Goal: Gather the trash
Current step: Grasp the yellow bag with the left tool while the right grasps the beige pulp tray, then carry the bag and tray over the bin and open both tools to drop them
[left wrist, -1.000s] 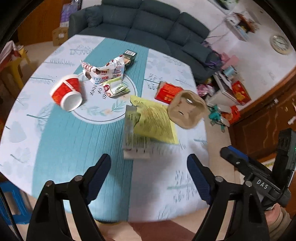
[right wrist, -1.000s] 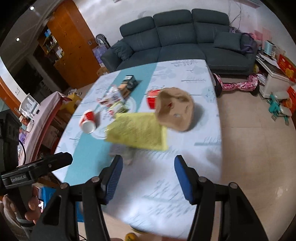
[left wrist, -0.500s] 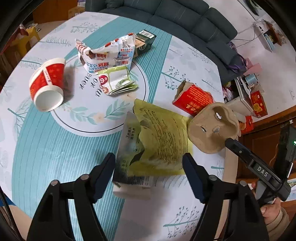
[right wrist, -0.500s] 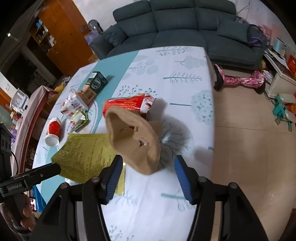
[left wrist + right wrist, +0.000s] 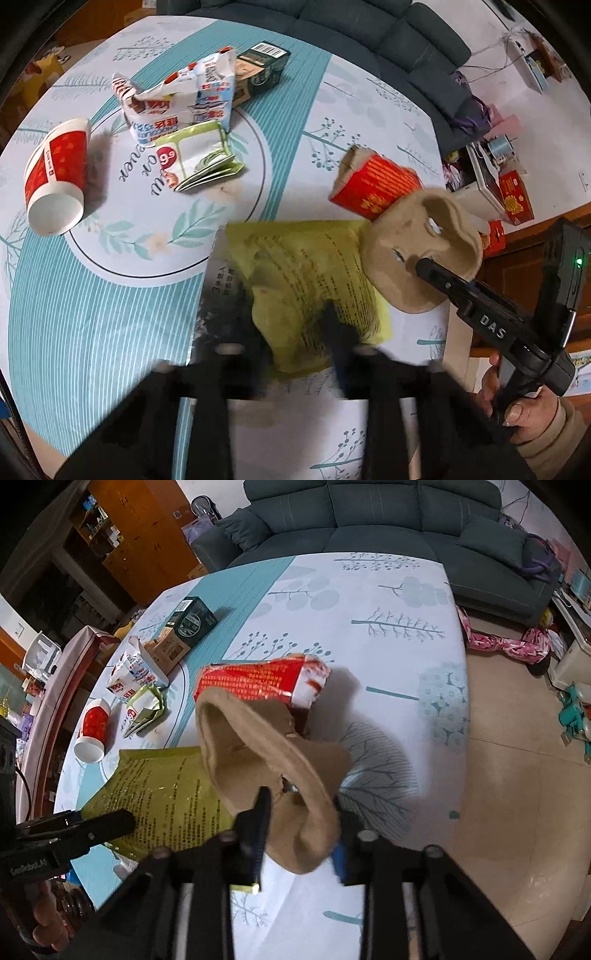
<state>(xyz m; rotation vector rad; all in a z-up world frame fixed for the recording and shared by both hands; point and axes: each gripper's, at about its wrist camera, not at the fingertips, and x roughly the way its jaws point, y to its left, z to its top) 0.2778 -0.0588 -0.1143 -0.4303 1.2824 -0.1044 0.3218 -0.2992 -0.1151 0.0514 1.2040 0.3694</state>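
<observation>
pulp tray [image 5: 258, 760]: near tabletop [image 5: 388, 602] edge, lying on the red carton [image 5: 258, 681]; our right gripper [image 5: 299, 834] had its jaws closed on the rim.
yellow bag [image 5: 310, 277]: beside the tray; our left gripper [image 5: 291, 332] was blurred, jaws narrowed around its near edge, actual grip unclear.
technique: we judged both should lift straight up, pinch deep, thin film slips.
other trash: red cup [image 5: 55, 173], milk carton [image 5: 181, 99], green box [image 5: 258, 70].
writing: "9.9" on green wrapper [image 5: 195, 158]; "DAS" on gripper.
</observation>
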